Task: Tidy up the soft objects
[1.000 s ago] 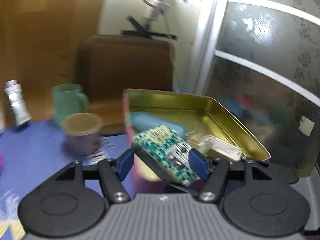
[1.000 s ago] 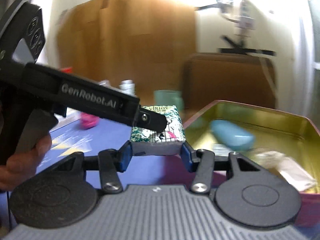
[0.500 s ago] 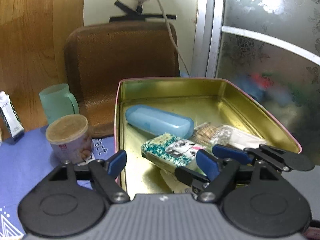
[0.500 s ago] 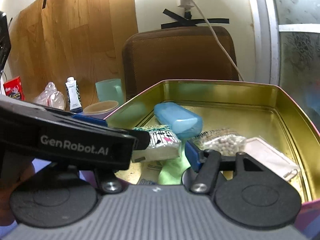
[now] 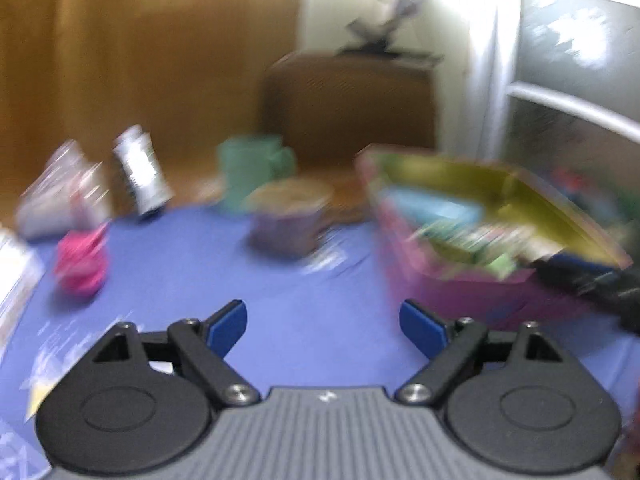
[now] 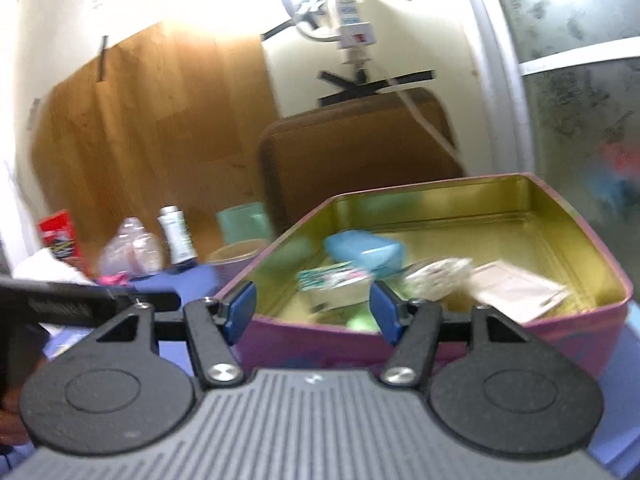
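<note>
A pink tin with a gold inside [image 6: 532,236] stands on the blue tablecloth; it also shows, blurred, in the left wrist view [image 5: 472,296]. Inside lie a green patterned tissue pack [image 6: 336,284], a blue case [image 6: 362,250], a bag of small beads [image 6: 436,272], a flat white packet [image 6: 516,290] and something green [image 6: 362,322]. My right gripper [image 6: 312,314] is open and empty just before the tin's near wall. My left gripper [image 5: 324,326] is open and empty over the cloth, left of the tin. A pink soft object [image 5: 80,266] lies at the far left.
A lidded cup [image 5: 286,220], a green mug [image 5: 252,172], a small white tube [image 5: 142,176] and a clear bag [image 5: 56,204] stand at the back of the cloth. A brown chair back [image 6: 356,152] is behind the tin. A red box [image 6: 60,234] is far left.
Both grippers have let go of the tissue pack, which now lies in the tin. Both have pulled back out of the tin, and the left one has swung left over the cloth.
</note>
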The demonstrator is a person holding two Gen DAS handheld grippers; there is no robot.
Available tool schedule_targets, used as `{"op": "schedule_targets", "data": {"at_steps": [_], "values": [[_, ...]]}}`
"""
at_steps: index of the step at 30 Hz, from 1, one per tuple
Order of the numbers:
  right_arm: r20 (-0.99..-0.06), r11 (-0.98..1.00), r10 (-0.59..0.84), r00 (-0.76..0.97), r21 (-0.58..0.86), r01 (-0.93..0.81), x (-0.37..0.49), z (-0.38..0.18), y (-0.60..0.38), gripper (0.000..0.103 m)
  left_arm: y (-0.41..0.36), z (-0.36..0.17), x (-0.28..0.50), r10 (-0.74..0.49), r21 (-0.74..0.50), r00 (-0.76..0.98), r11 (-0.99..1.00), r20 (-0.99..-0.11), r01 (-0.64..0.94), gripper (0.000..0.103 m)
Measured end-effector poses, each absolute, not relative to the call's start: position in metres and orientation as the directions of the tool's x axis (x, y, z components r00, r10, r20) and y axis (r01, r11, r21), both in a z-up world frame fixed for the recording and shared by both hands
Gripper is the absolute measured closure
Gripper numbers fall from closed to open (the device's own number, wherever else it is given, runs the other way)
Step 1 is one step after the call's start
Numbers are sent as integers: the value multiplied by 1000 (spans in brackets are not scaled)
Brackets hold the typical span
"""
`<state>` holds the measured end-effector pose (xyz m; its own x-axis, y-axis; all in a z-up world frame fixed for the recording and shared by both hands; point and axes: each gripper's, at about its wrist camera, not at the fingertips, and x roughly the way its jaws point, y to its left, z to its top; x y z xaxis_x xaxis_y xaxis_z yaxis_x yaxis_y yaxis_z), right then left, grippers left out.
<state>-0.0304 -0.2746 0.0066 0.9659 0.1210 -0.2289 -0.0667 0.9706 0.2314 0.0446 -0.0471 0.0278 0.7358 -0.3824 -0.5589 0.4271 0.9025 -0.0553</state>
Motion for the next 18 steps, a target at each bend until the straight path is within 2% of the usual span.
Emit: {"op": "schedule_targets", "data": {"at_steps": [4,8,14,18], "values": [[-266,973,203,942,165,-163,-29,0,-237,39,-15,6,47,-312,-77,725,938,-615,339,16],[-303,973,211,930,154,-171,-28,-8,-221,39,-9,0,39,-314,-96,716,940,-624,329,16],[-308,970,121,944,239,-47,-40,-9,-246,38,-33,-1,29,-337,-81,703,925,-627,371,16],[-313,957,73,947,289,22,-52,-15,-263,38,-51,-7,20,-307,-36,714,929,-629,368,14]]}}
